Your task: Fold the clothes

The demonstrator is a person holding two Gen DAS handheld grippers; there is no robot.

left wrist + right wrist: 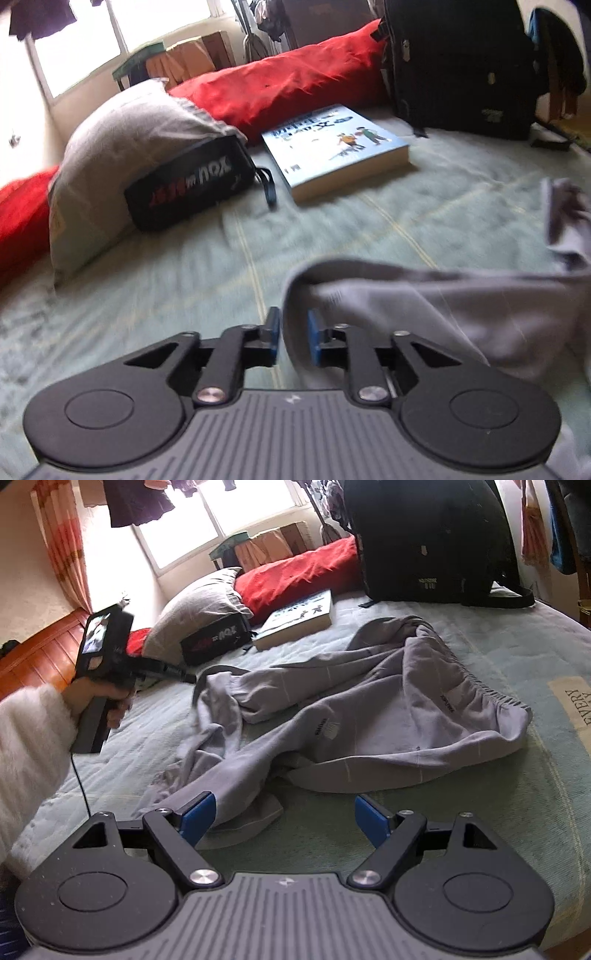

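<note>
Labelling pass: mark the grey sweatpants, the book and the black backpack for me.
grey sweatpants (388, 716), right wrist view, on the seat panel below the waistband.
book (332, 144), left wrist view, on the middle of the blue cover.
black backpack (424, 542), right wrist view, on its front face.

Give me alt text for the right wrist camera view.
Grey sweatpants lie crumpled on a green bed, one leg's cuff between the open right gripper fingers. A hand holds the left gripper at the other leg.

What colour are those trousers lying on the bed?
Plain light grey trousers, with an elastic waistband. The right wrist view shows them best.
</note>
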